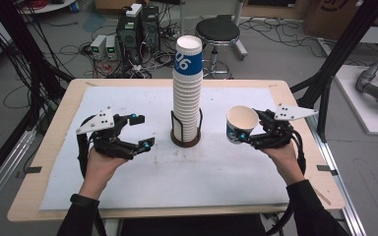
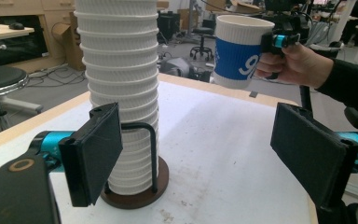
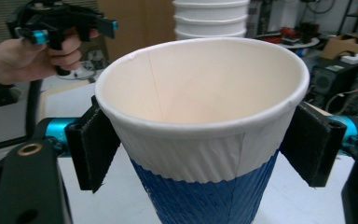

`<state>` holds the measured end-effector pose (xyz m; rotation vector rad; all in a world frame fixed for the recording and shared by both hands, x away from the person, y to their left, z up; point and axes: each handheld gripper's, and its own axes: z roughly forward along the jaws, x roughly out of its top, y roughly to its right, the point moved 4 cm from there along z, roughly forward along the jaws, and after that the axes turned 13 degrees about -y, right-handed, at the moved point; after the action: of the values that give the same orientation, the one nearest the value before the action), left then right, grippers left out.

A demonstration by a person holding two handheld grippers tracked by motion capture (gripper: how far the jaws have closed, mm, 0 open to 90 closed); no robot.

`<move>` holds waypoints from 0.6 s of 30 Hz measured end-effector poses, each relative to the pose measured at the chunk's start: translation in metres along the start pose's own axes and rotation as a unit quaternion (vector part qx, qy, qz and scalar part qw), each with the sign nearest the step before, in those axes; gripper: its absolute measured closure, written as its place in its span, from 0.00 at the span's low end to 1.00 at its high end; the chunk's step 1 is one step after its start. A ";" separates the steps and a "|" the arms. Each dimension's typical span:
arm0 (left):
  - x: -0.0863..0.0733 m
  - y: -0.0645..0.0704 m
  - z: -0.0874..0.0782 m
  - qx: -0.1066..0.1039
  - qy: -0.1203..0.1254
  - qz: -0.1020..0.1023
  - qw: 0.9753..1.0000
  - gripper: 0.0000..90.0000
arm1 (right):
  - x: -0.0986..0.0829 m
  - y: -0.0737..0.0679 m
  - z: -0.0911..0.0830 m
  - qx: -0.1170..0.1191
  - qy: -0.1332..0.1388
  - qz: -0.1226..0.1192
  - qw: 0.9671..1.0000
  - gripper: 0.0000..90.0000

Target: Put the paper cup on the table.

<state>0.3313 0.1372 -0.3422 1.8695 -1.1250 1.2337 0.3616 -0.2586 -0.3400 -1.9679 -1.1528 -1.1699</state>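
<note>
Cup stack [image 1: 187, 93] between both grippers

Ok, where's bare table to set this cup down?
Bare mat lies in front of the cup stack, between the left gripper and right gripper holding the paper cup. The back corners are bare too. The middle is crowded.

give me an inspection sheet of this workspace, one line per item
surface: white mat on a wooden table, faint stains
job's things: tall cup stack in a wire holder; one paper cup held above the mat
clutter: nothing seen on the mat
grippers: left gripper open, empty; right gripper shut on the paper cup
cables: one trails from each gripper; tangle on the floor
surroundings: stool, computer boxes
</note>
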 end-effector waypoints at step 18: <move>-0.005 -0.005 -0.001 0.013 -0.003 -0.003 1.000 0.19 | -0.030 0.039 0.012 -0.049 -0.010 0.058 0.997 0.22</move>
<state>0.3346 0.1417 -0.3465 1.8947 -1.1109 1.2461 0.3935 -0.2786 -0.3736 -2.0939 -0.9938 -1.1690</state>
